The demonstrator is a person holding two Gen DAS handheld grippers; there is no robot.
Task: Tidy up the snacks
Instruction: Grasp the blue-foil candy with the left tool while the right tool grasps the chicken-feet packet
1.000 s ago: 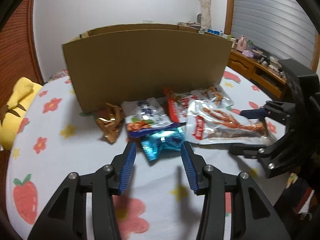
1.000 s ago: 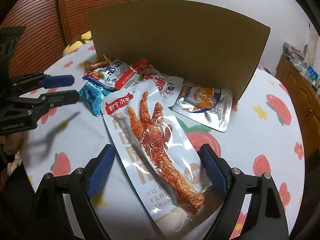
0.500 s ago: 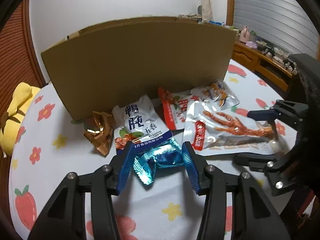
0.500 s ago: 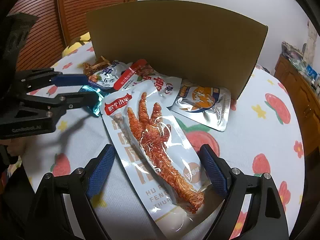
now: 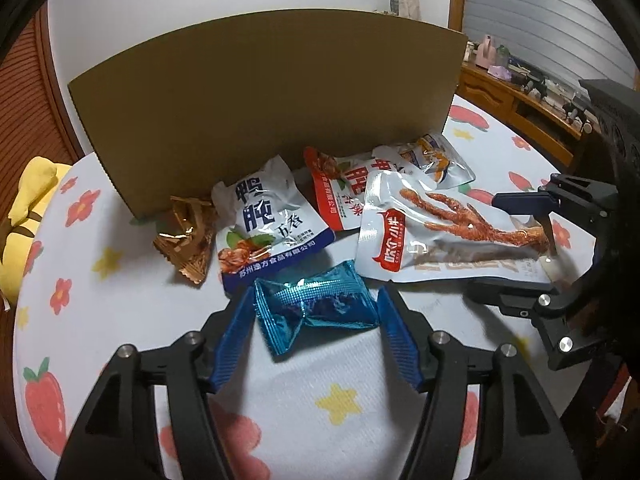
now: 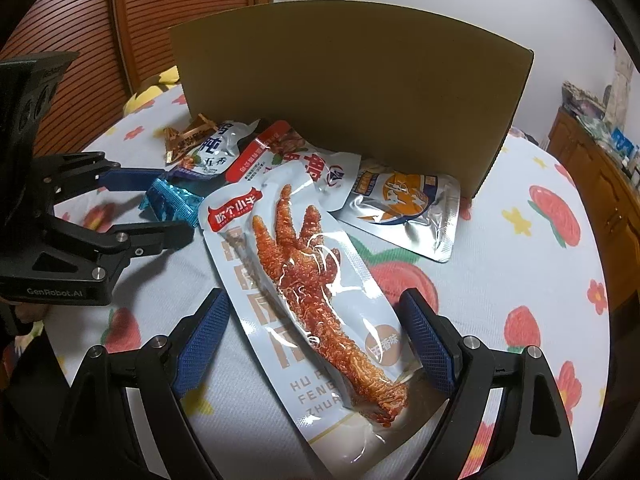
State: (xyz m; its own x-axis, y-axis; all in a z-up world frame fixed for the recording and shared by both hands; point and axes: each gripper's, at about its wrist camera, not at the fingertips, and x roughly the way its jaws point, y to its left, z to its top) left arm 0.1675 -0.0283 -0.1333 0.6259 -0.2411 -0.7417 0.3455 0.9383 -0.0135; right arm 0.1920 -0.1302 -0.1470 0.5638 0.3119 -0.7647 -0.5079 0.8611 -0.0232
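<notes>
Blue foil, crinkled and shiny, sits between the fingers of my left tongs [image 5: 316, 320]: a small blue packet [image 5: 316, 308] lying on the bench [image 5: 280, 392], whose cloth is white with strawberries, red flowers and yellow stars. Those jaws are opening around it, and the pads stand just off its two ends rather than pressing on it. No writing on the foil can be made out.

My right tongs [image 6: 316, 344] hang spread wide over a long clear pouch [image 6: 304, 280] with a reddish chicken foot inside. It carries a red tag with white Chinese characters, an orange round sticker, and large letters reading "HU P", "FEN" and "ZHU" before the foot covers the rest. The pads stand clear of both its edges.

Behind the blue packet lies a white bag [image 5: 264, 220] with big blue Chinese characters and a blue strip of white small print along its bottom. Beside it are a red-and-white bag [image 5: 340, 192], a silver pouch [image 6: 408, 208] with an orange and blue round mark, and a crumpled gold wrapper [image 5: 186, 236]. All lie at the foot of a plain cardboard box [image 5: 272, 116]. The body of my left tongs reads "GenRobot.AI".
</notes>
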